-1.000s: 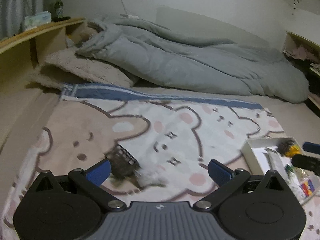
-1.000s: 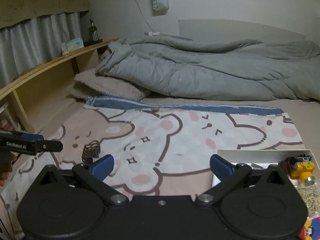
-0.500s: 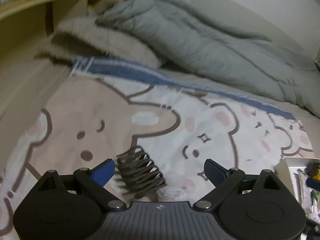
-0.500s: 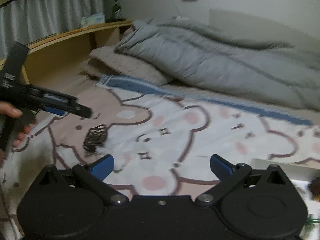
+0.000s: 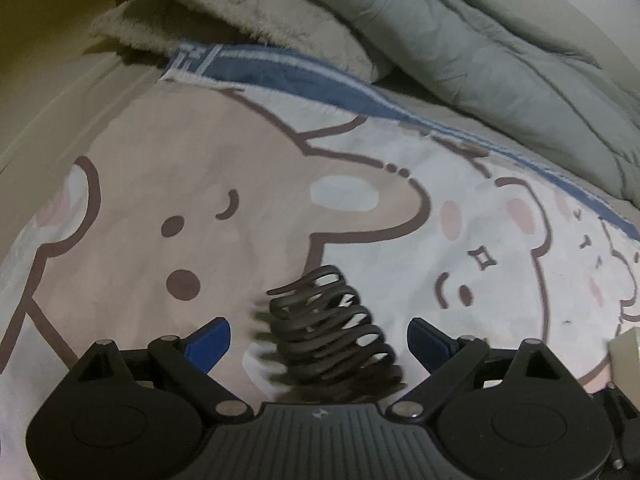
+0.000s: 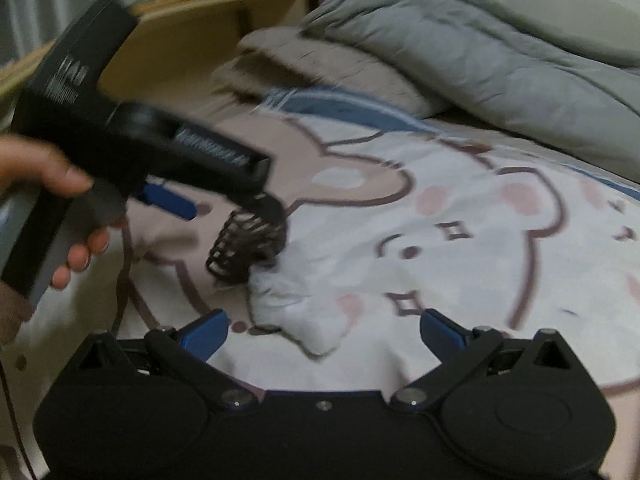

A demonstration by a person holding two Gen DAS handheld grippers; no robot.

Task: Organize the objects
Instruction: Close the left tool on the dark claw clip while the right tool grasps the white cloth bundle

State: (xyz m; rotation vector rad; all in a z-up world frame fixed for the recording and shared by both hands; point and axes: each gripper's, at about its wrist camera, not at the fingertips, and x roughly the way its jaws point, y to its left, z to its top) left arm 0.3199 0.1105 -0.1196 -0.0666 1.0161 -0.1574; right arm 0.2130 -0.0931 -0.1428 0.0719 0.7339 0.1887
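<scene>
Two grippers hang over a bed w/ a bear blanket (image 5: 248, 184) spread on it. Between them lies a dark hair claw clip (image 5: 334, 322), on its side on the blanket, teeth pointing up and to the right in the left wrist view.

Left gripper (image 5: 318, 334) has its jaws wide open. The clip sits right in the gap between the blue pads, but neither pad touches it. In the right wrist view you can see the left gripper from the side, w/ a hand (image 6: 60, 216) around its handle, and its tip is right over the clip.

Right gripper (image 6: 322, 328) has its jaws wide open too, nothing in them. Just in front of it lies a small white crumpled thing (image 6: 304, 308), maybe a tissue, can't tell for sure. It touches the clip on the near side.

Behind the blanket are a fuzzy beige pillow (image 5: 248, 12) and a big grey quilt (image 5: 480, 48). A wooden shelf (image 6: 192, 28) runs along the left side of the bed. At the right edge of the left wrist view, a bit of a white box (image 5: 626, 354) peeks in.
</scene>
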